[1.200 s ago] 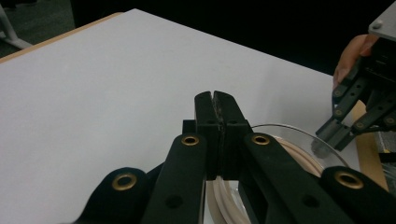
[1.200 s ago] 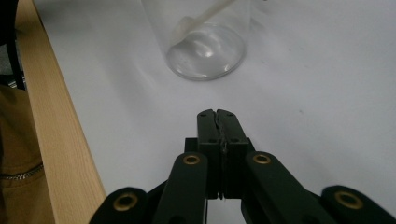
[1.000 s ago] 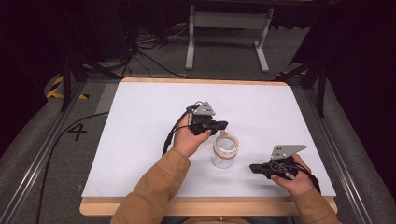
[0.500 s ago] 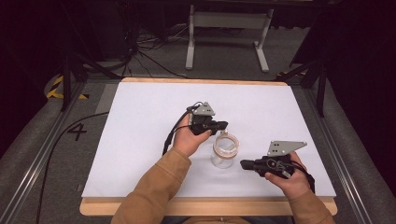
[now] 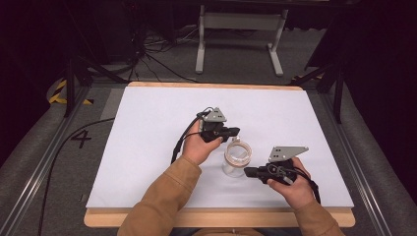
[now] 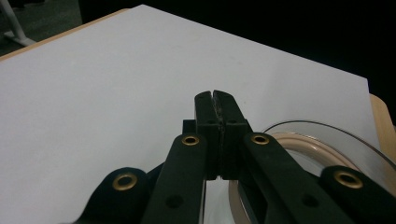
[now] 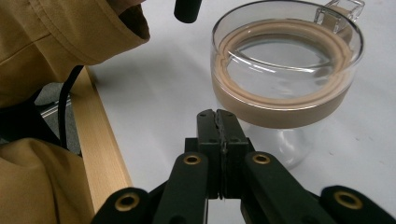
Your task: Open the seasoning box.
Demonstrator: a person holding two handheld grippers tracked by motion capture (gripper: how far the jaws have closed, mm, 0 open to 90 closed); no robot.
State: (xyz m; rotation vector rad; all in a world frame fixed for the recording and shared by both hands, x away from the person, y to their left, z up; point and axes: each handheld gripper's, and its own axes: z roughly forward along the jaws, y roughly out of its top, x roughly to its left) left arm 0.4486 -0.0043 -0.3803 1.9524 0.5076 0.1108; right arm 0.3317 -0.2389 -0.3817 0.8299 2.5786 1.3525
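A clear glass jar (image 5: 236, 157) with a tan sealing ring around its mouth is standing upright on the desk (image 5: 147, 128), nearer the front edge than the back and a little right of the middle. The left gripper (image 5: 235, 131) is hovering just behind the jar's rim with its jaws pressed together on nothing, and the right gripper (image 5: 247, 171) is pointing at the jar from the front-right side, near it but apart, its jaws likewise together and empty. The step in hand looks like an approach to the jar, with no grasp made yet. The next move probably calls for one gripper to spread its jaws and steady the glass body while the other is working at the rim or its wire clip. The desk is carrying a white sheet over a wooden board; beyond its back edge, cables (image 5: 147, 54) are lying on grey carpet beside a pale metal stand (image 5: 238, 37).
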